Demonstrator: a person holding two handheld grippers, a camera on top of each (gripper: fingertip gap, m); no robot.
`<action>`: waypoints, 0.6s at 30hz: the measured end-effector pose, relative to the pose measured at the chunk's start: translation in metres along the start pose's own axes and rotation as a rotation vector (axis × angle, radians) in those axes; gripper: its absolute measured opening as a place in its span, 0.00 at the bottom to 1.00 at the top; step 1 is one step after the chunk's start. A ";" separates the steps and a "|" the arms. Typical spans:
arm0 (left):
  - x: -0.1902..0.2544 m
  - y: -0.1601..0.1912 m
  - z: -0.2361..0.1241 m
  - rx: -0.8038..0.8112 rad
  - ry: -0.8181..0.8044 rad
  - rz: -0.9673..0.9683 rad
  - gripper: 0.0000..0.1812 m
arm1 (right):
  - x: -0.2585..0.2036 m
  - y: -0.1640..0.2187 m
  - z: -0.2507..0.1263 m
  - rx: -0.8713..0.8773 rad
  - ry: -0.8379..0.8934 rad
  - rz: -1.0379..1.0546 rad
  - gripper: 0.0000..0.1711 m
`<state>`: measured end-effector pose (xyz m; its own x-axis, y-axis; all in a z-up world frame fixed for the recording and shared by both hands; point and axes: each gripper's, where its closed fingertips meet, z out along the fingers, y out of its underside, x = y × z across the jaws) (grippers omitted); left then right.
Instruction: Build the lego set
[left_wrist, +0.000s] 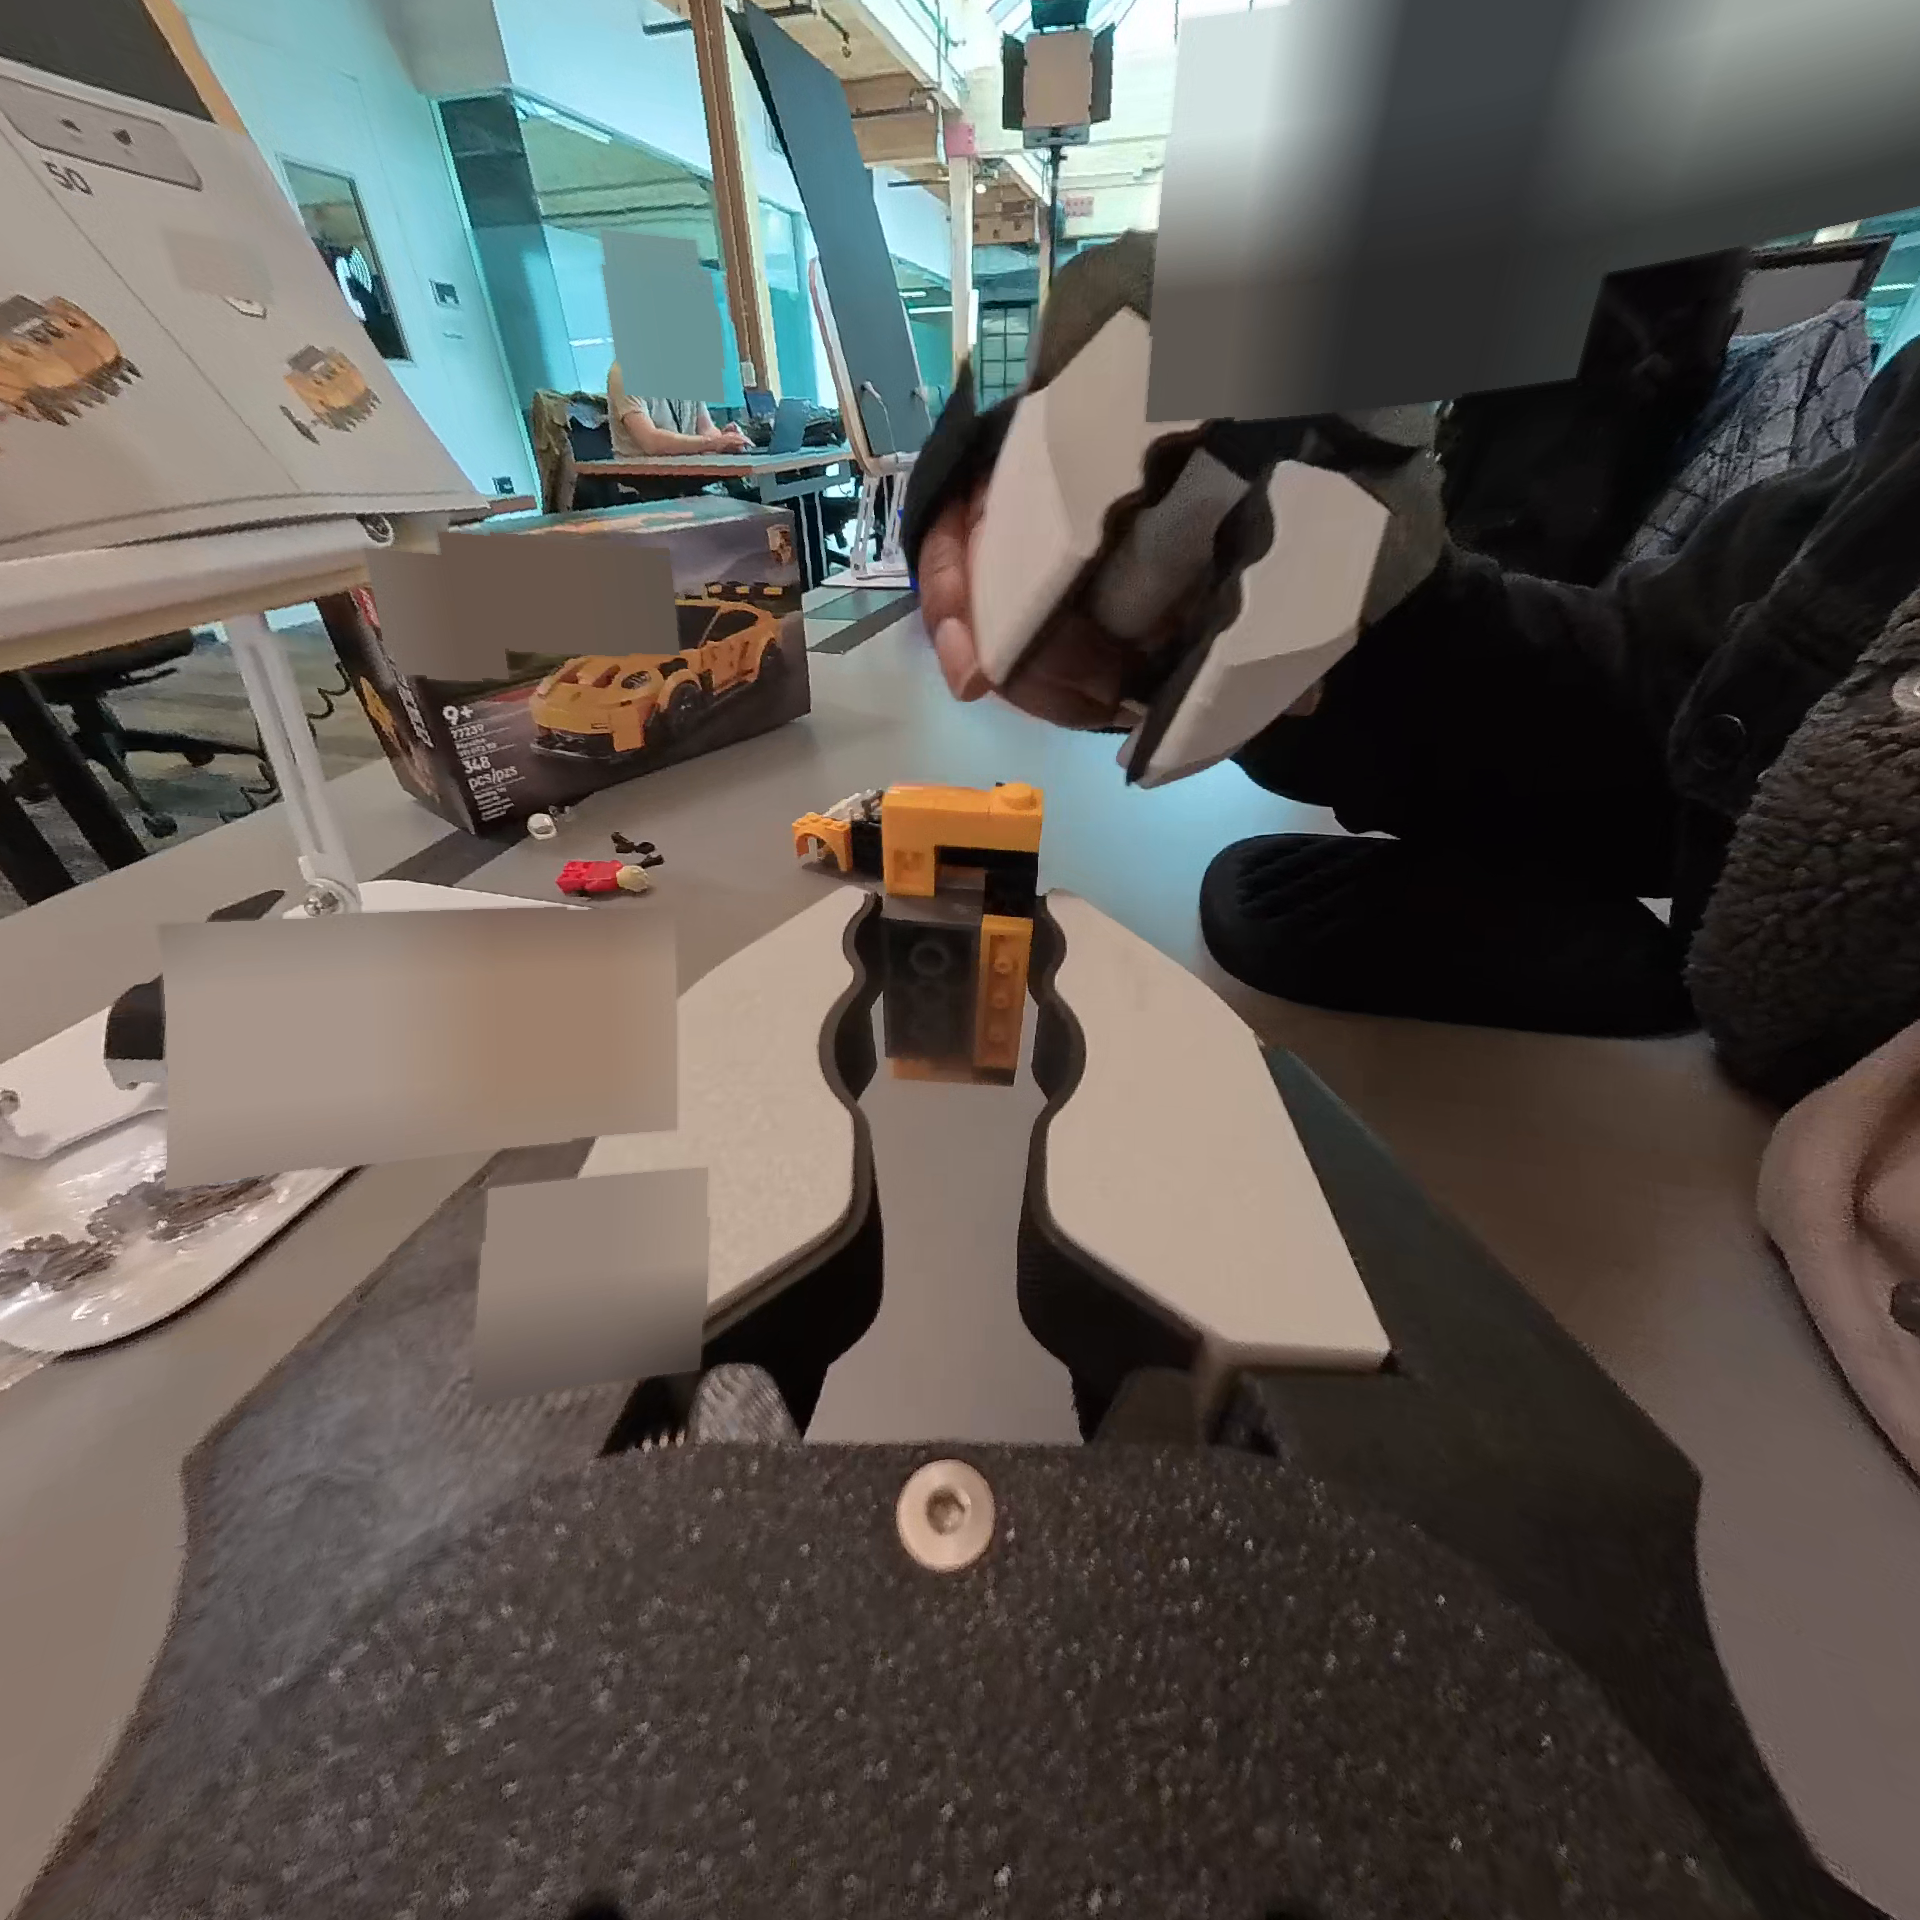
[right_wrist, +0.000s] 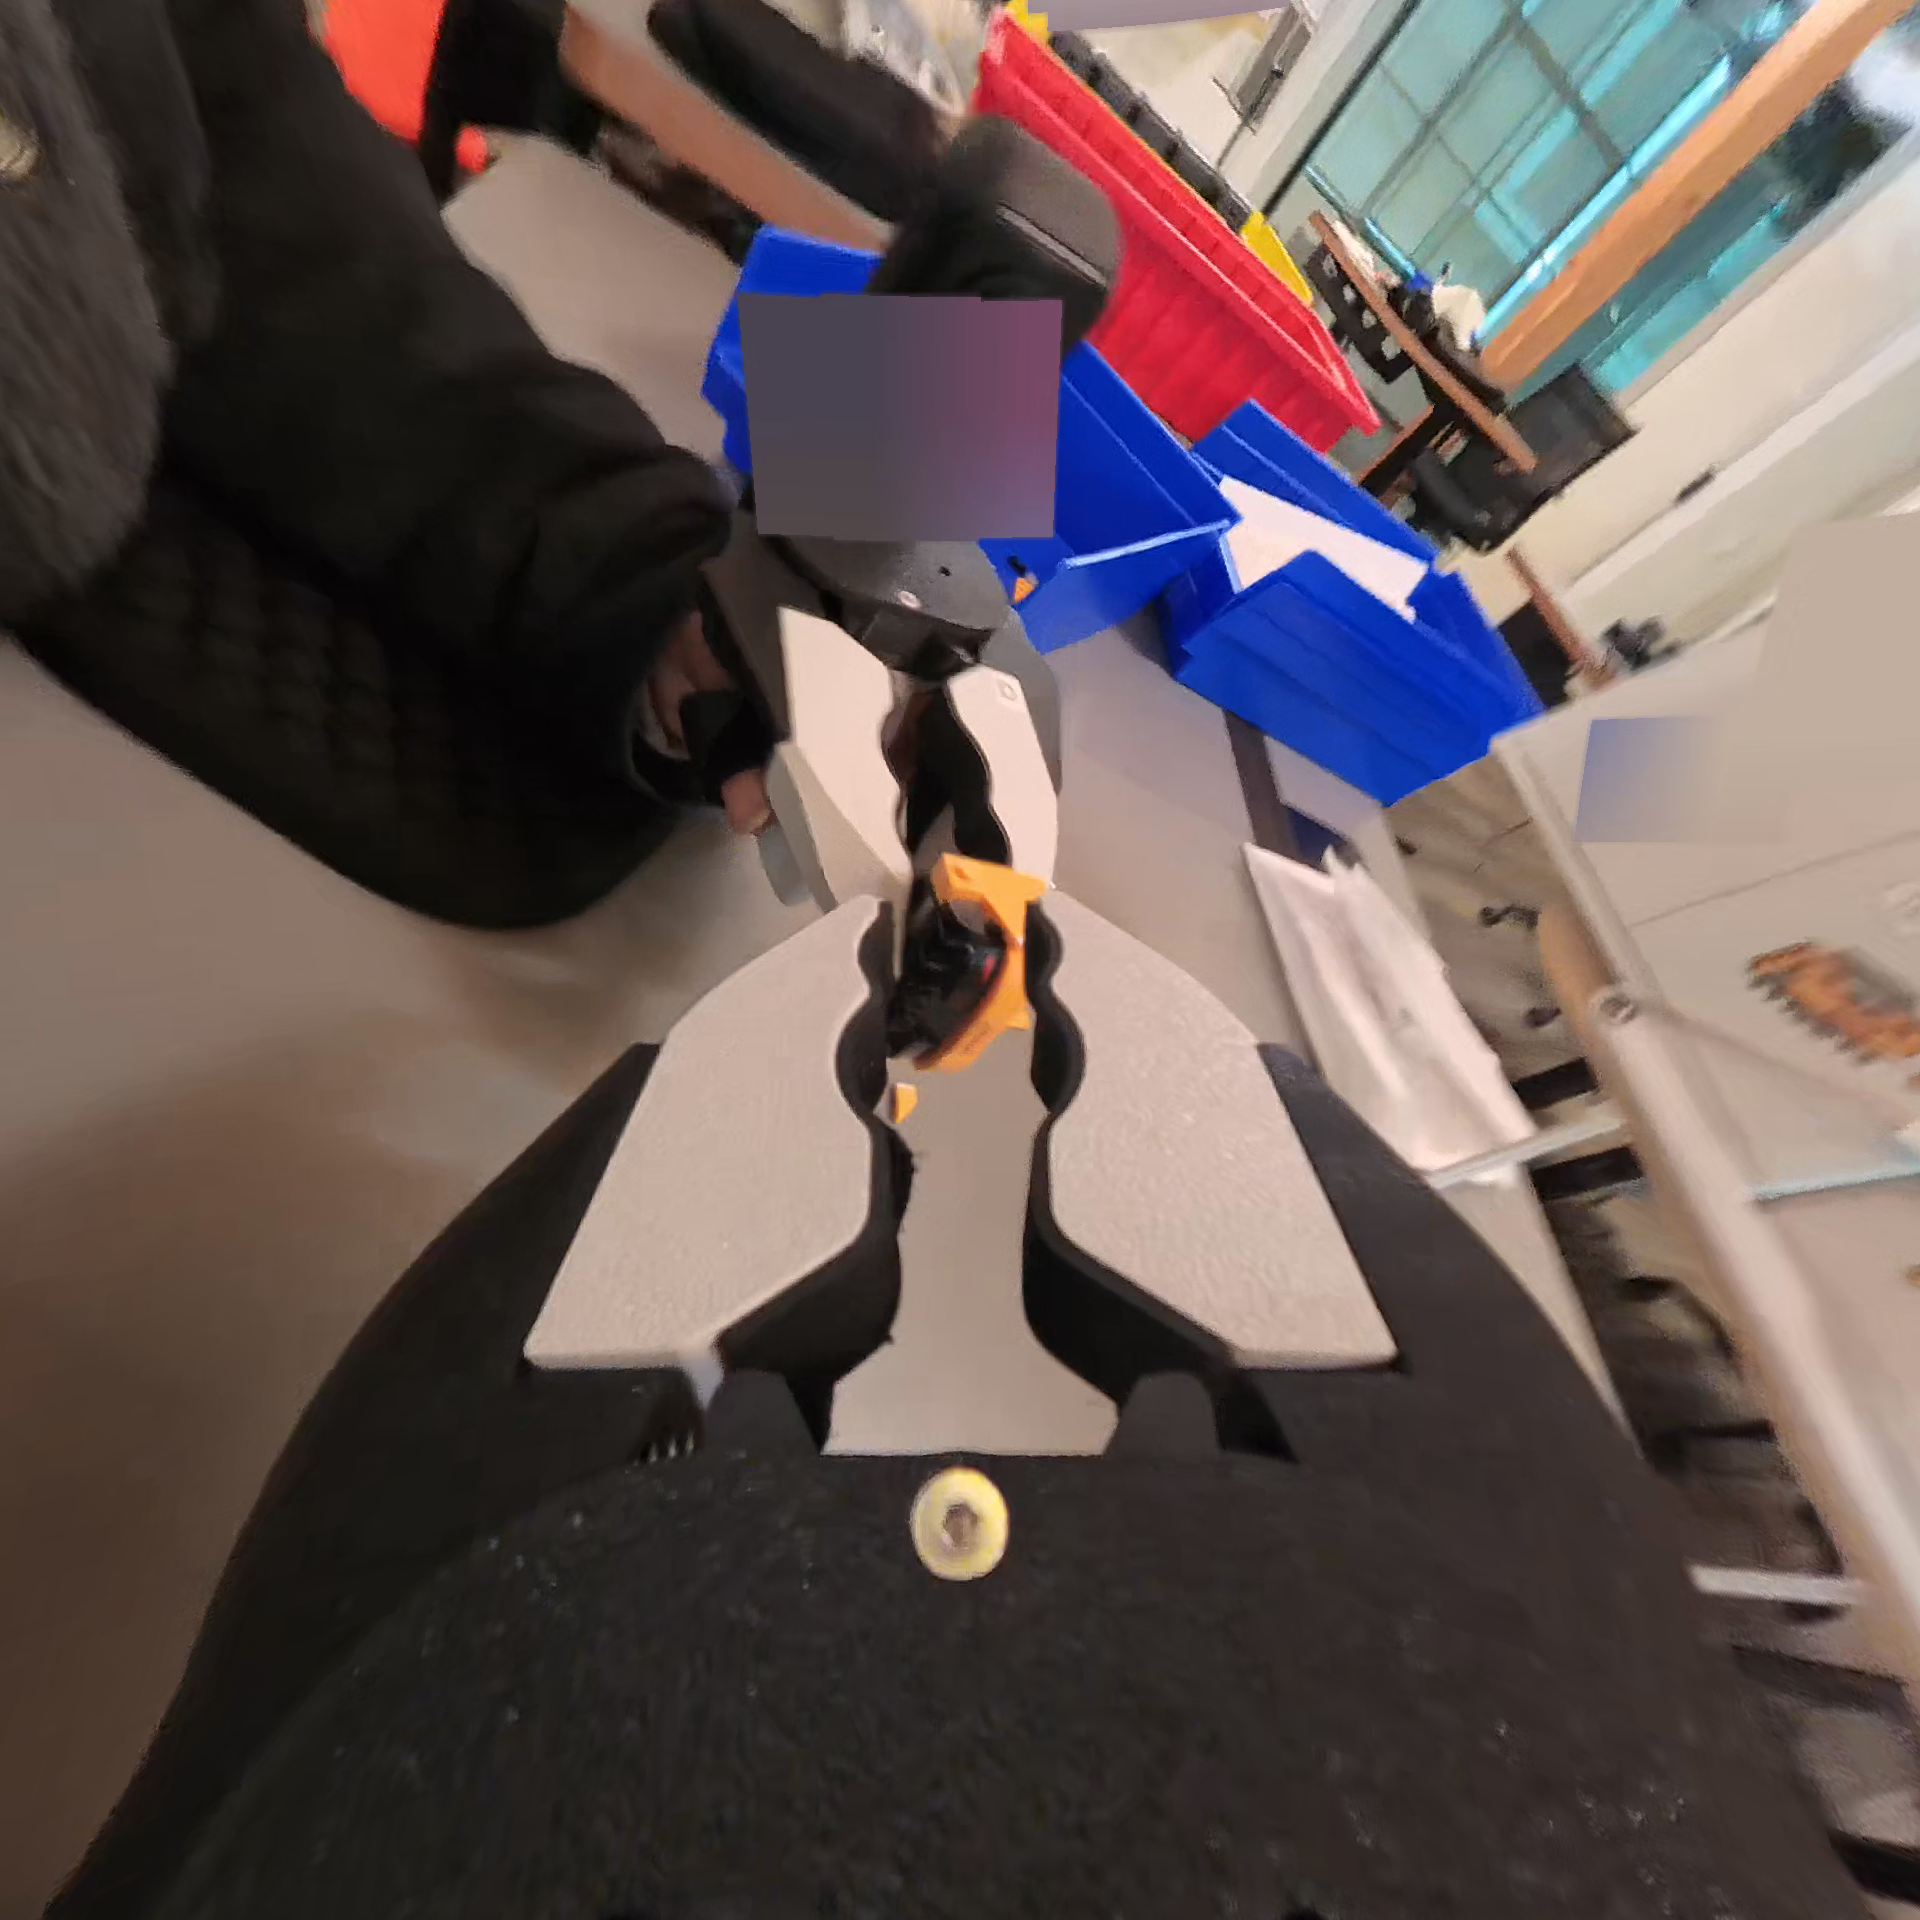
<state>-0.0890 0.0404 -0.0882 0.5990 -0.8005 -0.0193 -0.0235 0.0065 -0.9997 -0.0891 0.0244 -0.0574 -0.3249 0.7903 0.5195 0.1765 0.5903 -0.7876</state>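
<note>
The lego assembly (left_wrist: 956, 935), a stack of orange, black and dark grey bricks, stood between the fingers of the left gripper (left_wrist: 954, 997), which we saw clamped on its lower part above the grey table (left_wrist: 1455, 1091). Its orange top rose past the fingertips.

Up and to the right in the left wrist view we saw the right gripper (left_wrist: 1132, 623), held in a bare hand (left_wrist: 997, 644) with a black sleeve (left_wrist: 1507, 727) behind it, tilted down toward the assembly and well above the table. Its fingers stood slightly apart in that view. In its own view the right gripper (right_wrist: 956, 997) had an orange and black piece (right_wrist: 966, 977) between its fingertips, but the blur left us unable to tell whether the jaws pressed on it. The left gripper (right_wrist: 935, 790) showed just beyond, facing it.

On the table farther off we saw a small orange and black sub-build (left_wrist: 836, 836), a red minifigure part (left_wrist: 603, 878) to its left, and the set's box (left_wrist: 592, 675) beyond. An instruction booklet (left_wrist: 197, 343) sat on a stand at far left. Blue bins (right_wrist: 1299, 623) and a red bin (right_wrist: 1174, 270) lay at the table's other end.
</note>
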 end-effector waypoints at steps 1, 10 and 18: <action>0.001 -0.001 0.000 0.006 0.003 0.009 0.15 | 0.002 0.003 0.001 0.003 0.001 0.027 0.15; 0.020 -0.009 0.000 0.072 0.083 0.092 0.15 | -0.011 -0.002 0.011 0.139 -0.117 0.213 0.15; 0.032 -0.008 0.000 0.078 0.145 0.121 0.15 | -0.020 -0.008 0.011 0.183 -0.193 0.259 0.17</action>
<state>-0.0699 0.0152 -0.0807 0.4742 -0.8689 -0.1422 -0.0230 0.1492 -0.9885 -0.0944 0.0018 -0.0648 -0.4637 0.8538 0.2367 0.1128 0.3219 -0.9400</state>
